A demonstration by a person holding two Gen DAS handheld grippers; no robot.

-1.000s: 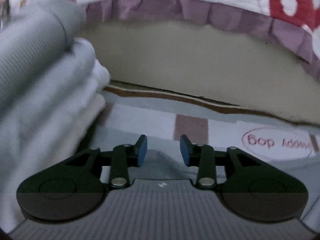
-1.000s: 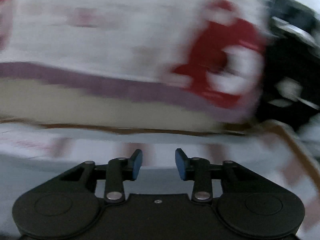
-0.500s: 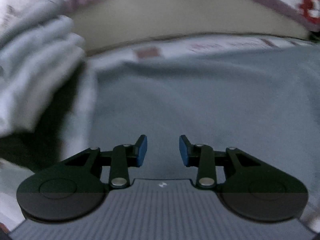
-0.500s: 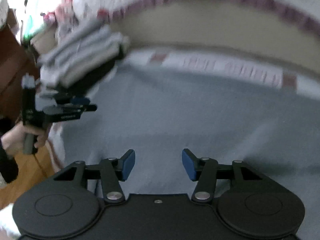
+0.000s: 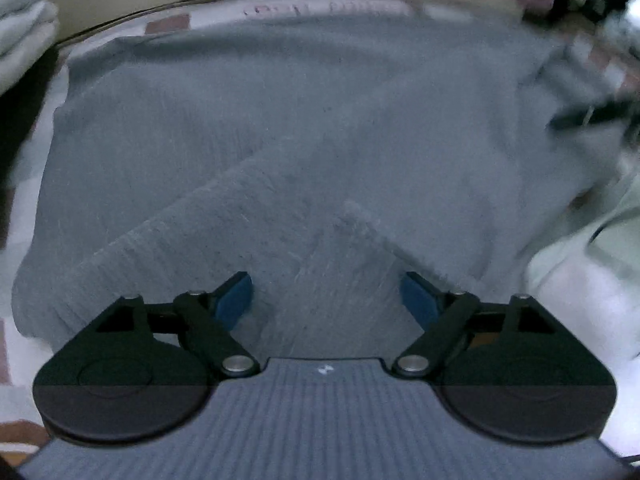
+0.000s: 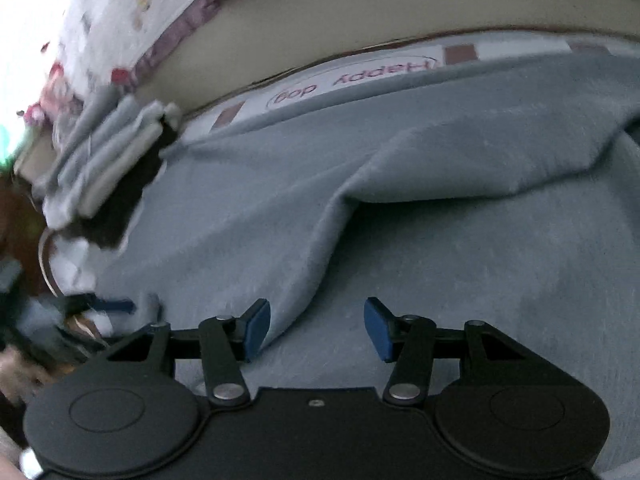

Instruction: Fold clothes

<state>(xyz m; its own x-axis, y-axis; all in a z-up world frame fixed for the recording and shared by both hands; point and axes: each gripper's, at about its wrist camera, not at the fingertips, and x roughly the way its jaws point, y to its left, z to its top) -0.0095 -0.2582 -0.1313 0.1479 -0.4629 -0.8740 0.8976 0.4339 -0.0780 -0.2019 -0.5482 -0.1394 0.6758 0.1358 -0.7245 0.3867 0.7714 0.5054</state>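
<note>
A grey-blue knit garment [image 5: 312, 128] lies spread on the bed with its sleeves folded across the body. My left gripper [image 5: 326, 300] is open wide and empty, low over the near ribbed part of the garment. The same garment fills the right wrist view [image 6: 420, 216], where a raised fold runs across it. My right gripper [image 6: 316, 328] is open and empty, just above the cloth beside that fold. The left gripper shows blurred at the left edge of the right wrist view [image 6: 108, 306].
A stack of folded grey and white clothes [image 6: 104, 160] sits at the far left of the bed, also in the left wrist view [image 5: 24, 28]. A patterned sheet with "Happy dog" print [image 6: 352, 76] lies under the garment. A cream mattress edge [image 6: 360, 12] rises behind.
Both grippers have swung from the bed edge down over the grey garment and come closer to it. Both have opened wider.
</note>
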